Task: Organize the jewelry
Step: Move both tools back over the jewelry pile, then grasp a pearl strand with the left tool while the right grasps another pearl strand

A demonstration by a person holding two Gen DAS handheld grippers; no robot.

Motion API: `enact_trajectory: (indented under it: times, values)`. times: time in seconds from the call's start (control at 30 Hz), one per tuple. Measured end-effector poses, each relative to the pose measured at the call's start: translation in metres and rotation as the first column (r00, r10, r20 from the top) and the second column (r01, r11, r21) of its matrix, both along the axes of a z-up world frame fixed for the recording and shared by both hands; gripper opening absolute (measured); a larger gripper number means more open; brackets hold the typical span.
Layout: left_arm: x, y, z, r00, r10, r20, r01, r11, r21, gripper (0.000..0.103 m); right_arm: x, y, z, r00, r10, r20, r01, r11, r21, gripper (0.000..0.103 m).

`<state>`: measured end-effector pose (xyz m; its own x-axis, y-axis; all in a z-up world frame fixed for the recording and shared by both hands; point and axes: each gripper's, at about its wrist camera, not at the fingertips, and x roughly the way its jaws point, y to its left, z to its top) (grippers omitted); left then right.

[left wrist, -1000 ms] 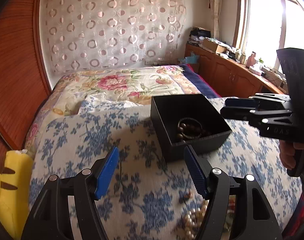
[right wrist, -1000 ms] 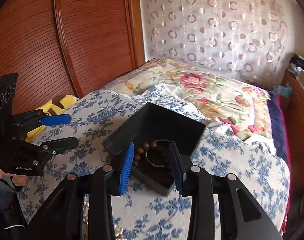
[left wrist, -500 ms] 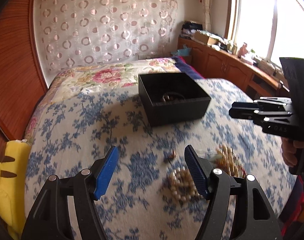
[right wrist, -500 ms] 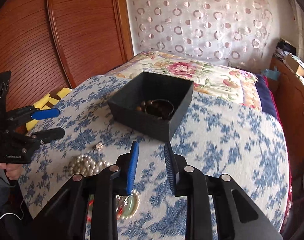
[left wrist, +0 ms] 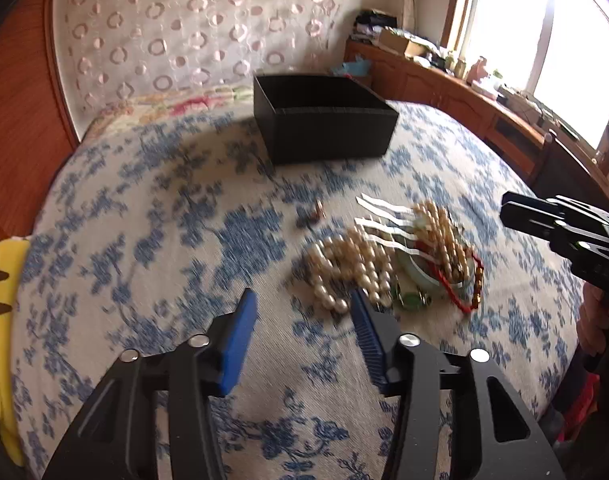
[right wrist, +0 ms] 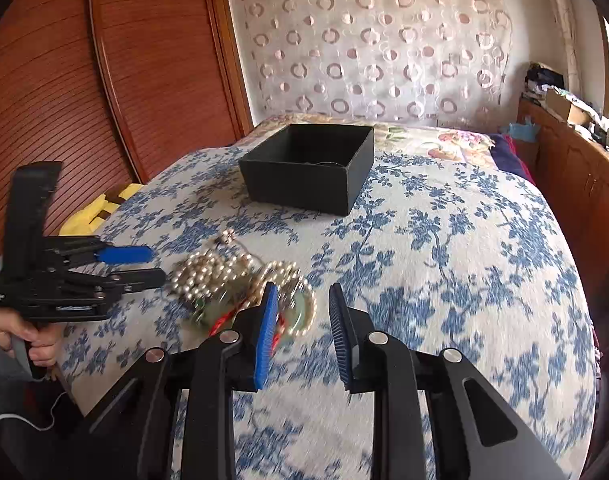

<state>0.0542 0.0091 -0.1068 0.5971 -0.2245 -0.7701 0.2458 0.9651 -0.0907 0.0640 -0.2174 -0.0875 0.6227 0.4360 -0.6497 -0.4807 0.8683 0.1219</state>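
Blue-flowered bedding covers the bed (right wrist: 444, 240), with a black box (right wrist: 308, 168) set toward the far end. Nearer lies the jewelry pile (left wrist: 388, 264), pearls tangled with a green bangle and red beads. Just before it, the left hand-held gripper (left wrist: 300, 320) is closing, nothing between its pads. The right hand-held gripper (right wrist: 300, 312) hangs beside the pile, slightly spread, empty.

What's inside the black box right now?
Only the dark inner walls of the black box show from these low angles. Its floor, and anything lying on it, is hidden behind the near wall.
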Motion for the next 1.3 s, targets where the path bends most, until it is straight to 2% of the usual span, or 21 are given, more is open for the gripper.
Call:
enact_trajectory:
  times: [0.13, 0.27, 0.4, 0.63, 0.77, 0.87, 0.93, 0.97, 1.1, 1.23, 1.3]
  values:
    - [-0.002, -0.002, -0.003, 1.0, -0.004, -0.009, 0.004, 1.0, -0.025, 0.035, -0.014, -0.002, -0.005, 1.0, -0.002, 0.004, 0.002, 1.0, -0.015, 0.029]
    - [0.005, -0.002, -0.002, 1.0, 0.01, -0.011, -0.01, 0.999, -0.046, 0.031, -0.016, -0.001, -0.015, 1.0, -0.014, -0.016, 0.013, 0.999, -0.046, 0.029]
    - [0.014, -0.005, -0.003, 1.0, 0.026, -0.015, -0.026, 0.999, -0.03, 0.024, -0.014, 0.002, -0.022, 1.0, -0.018, -0.021, 0.017, 0.998, -0.067, 0.029]
    - [0.019, -0.012, -0.007, 1.0, 0.012, -0.025, -0.013, 1.0, -0.01, 0.024, -0.013, 0.003, -0.03, 0.999, -0.013, -0.036, 0.01, 0.997, -0.07, 0.029]
    - [0.02, -0.019, -0.007, 1.0, 0.002, -0.013, -0.001, 0.999, 0.041, 0.022, -0.012, 0.003, -0.031, 0.999, -0.01, -0.044, 0.007, 0.998, -0.065, 0.029]
    - [0.017, -0.014, -0.008, 1.0, 0.003, -0.014, -0.003, 1.0, 0.024, 0.016, -0.013, 0.002, -0.031, 0.999, -0.003, -0.044, 0.0, 0.998, -0.06, 0.029]
    - [0.016, -0.01, -0.008, 1.0, 0.017, -0.014, -0.017, 0.999, 0.032, 0.007, -0.014, 0.001, -0.031, 0.999, -0.002, -0.043, 0.0, 0.999, -0.049, 0.029]
    - [0.015, -0.009, -0.009, 1.0, 0.018, -0.012, -0.018, 0.999, 0.032, 0.007, -0.014, -0.001, -0.031, 0.999, -0.007, -0.045, 0.005, 0.999, -0.042, 0.029]
    - [0.011, -0.006, -0.008, 1.0, 0.018, -0.001, -0.018, 0.999, 0.043, 0.007, -0.012, -0.003, -0.031, 0.999, -0.016, -0.052, 0.014, 0.999, -0.033, 0.029]
    - [0.003, 0.001, 0.009, 0.998, 0.038, 0.047, -0.038, 0.999, -0.001, 0.007, -0.011, -0.003, -0.031, 0.998, -0.015, -0.053, 0.013, 0.999, -0.037, 0.029]
    - [-0.006, 0.005, 0.025, 0.994, 0.044, 0.095, -0.042, 0.999, -0.025, 0.007, -0.011, -0.004, -0.031, 0.999, -0.013, -0.053, 0.011, 0.999, -0.043, 0.029]
